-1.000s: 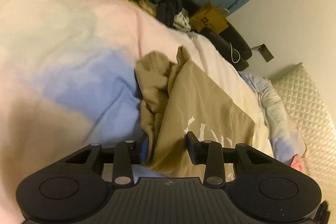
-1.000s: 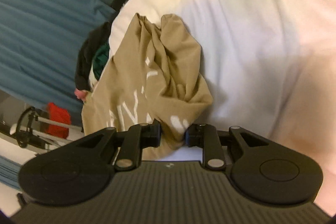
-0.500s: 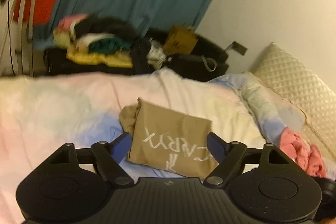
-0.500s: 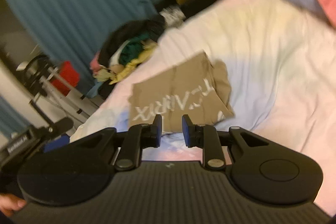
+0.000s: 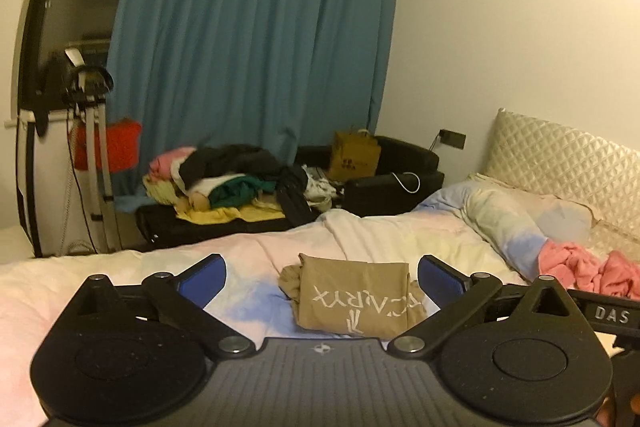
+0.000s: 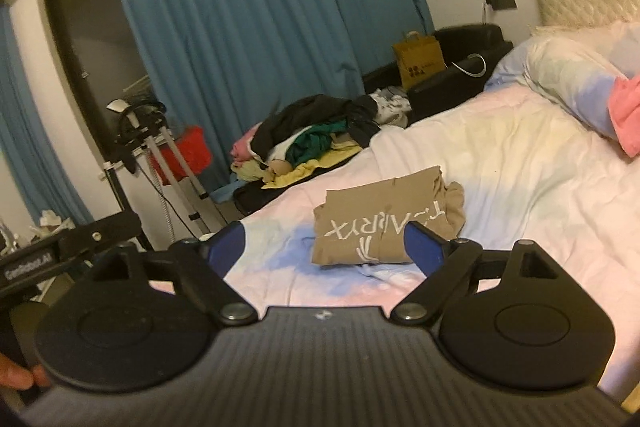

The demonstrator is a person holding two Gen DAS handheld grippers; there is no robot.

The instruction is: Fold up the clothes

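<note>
A folded tan shirt (image 5: 352, 297) with white lettering lies flat on the pastel bedspread (image 5: 248, 251), one bunched edge at its left. In the right wrist view the tan shirt (image 6: 384, 223) shows its bunched edge at the right. My left gripper (image 5: 322, 277) hovers above and short of the shirt, its jaws opening wide with nothing between them. My right gripper (image 6: 326, 241) is also raised off the bed, its jaws opening, blue pads apart and holding nothing. Neither gripper touches the cloth.
A heap of unfolded clothes (image 5: 232, 183) sits on a dark bench beyond the bed, by a blue curtain (image 5: 256, 47). A pink garment (image 5: 584, 267) lies near the pillow (image 5: 516, 219) and quilted headboard (image 5: 568, 155). A brown paper bag (image 5: 354, 155) and a metal stand (image 5: 92, 147) are behind.
Both grippers let go of the tan shirt, opened wide and rose back from the bed. The shirt now lies folded flat, and both views have rolled to level.
</note>
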